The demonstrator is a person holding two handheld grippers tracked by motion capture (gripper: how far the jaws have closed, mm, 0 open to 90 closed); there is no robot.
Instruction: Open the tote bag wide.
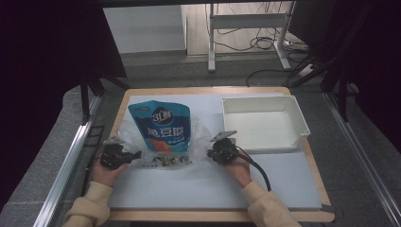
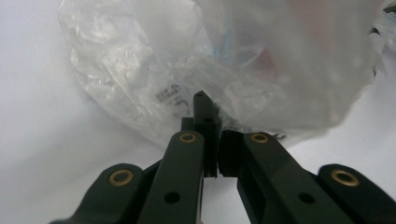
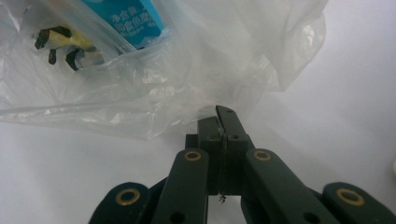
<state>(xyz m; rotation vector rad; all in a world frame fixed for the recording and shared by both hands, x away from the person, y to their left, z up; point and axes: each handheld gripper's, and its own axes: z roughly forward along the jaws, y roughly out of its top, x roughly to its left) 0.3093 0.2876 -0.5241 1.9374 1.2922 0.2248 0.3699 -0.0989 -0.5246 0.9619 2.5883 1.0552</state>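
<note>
A crinkled, transparent plastic bag [image 1: 163,142] is spread on the white sheet covering the desk [image 1: 203,189], with a blue stand-up food pouch printed in white and orange [image 1: 161,125] lying partly inside it and a small yellow-and-black packet [image 3: 65,44] seen through the film near the bag's mouth. The left hand-held gripper [image 1: 135,154] is brought together at the bag's left edge; in the left gripper view its jaws are seen pressed together, and a fold of film appears to be pinched at the tips, though this cannot be told with certainty. The right hand-held gripper [image 1: 211,152] is likewise closed, its jaws clamped on the bag's right edge, as the right gripper view shows. An empty, shallow white plastic tray [image 1: 293,106] stands just beside the bag, to the right and farther back. The work in hand is judged to be the holding or stretching of the bag's mouth around the pouch. Because only thin, slippery film is caught, it could slide out of either grip if the bag is pulled or lifted. A hard outward pull could tear the film. If the bag is raised unevenly, the pouch could slip out onto the desk.
</note>
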